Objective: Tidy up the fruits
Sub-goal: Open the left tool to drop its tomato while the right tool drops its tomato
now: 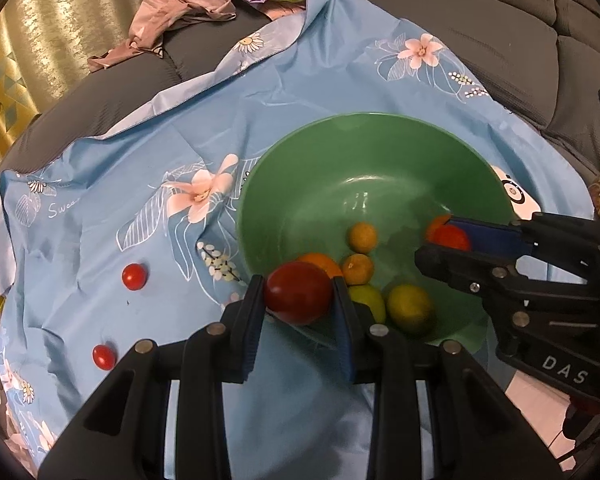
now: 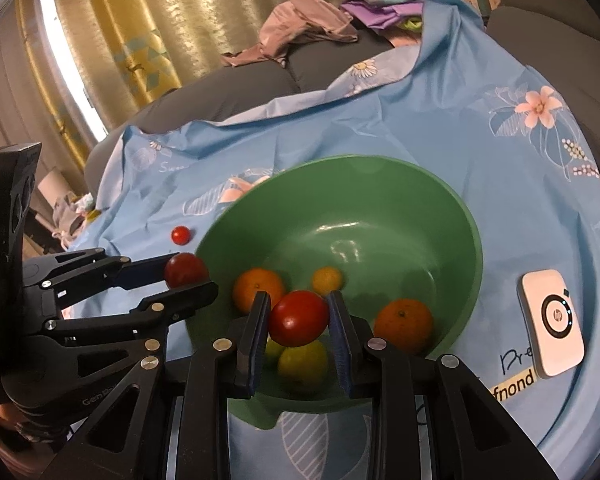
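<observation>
A green bowl [image 1: 360, 116] [image 2: 352, 159] rests on a blue flowered cloth [image 1: 148, 184]. My left gripper [image 1: 298, 285] is shut on a red tomato [image 1: 298, 300] just over the bowl's near-left rim. My right gripper [image 2: 299, 300] is shut on another red tomato [image 2: 298, 322] above the bowl's near side. Each gripper shows in the other's view: the right gripper [image 1: 440, 238] and the left gripper [image 2: 192, 272], both with their tomatoes. In the bowl lie two oranges [image 2: 259, 288] [image 2: 404, 324], small yellow fruits [image 1: 363, 237] and yellow-green lemons [image 1: 410, 307].
Two cherry tomatoes [image 1: 134, 276] [image 1: 104, 357] lie on the cloth left of the bowl. A white gadget [image 2: 552, 322] lies right of it. The cloth covers a grey sofa [image 1: 480, 24] with crumpled clothes [image 1: 180, 12] at the back. Curtains [image 2: 148, 20] hang behind.
</observation>
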The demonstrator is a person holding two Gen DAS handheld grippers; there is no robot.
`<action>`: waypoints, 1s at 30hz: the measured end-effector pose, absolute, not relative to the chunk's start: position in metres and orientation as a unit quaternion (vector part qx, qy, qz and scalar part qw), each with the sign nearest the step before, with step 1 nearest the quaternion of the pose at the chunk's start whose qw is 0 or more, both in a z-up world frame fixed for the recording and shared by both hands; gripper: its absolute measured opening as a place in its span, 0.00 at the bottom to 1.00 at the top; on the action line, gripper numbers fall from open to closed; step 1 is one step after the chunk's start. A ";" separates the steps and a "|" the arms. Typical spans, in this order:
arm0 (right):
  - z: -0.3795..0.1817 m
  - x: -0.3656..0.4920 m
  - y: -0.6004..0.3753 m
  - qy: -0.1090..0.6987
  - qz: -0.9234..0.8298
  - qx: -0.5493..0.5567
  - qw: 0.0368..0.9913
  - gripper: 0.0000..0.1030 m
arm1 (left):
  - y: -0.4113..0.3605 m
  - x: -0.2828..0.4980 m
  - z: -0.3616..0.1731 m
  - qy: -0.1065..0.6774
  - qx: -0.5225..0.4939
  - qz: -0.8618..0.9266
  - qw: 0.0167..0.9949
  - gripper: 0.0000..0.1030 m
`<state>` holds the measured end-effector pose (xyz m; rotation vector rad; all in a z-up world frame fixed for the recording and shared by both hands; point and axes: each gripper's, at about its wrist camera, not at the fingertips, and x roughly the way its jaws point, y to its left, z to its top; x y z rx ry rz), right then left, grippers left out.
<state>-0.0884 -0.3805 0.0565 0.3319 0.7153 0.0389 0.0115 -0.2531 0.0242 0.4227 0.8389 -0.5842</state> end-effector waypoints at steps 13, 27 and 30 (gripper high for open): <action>0.054 -0.089 -0.385 0.355 0.004 0.163 0.921 0.30 | -0.262 0.012 0.026 0.387 0.212 -0.279 0.853 0.31; 0.067 -0.105 -0.397 0.338 -0.023 0.188 0.922 0.35 | -0.231 0.007 0.043 0.380 0.183 -0.246 0.873 0.67; 0.071 -0.108 -0.395 0.336 -0.022 0.188 0.923 0.35 | -0.219 0.001 0.044 0.382 0.179 -0.237 0.875 0.69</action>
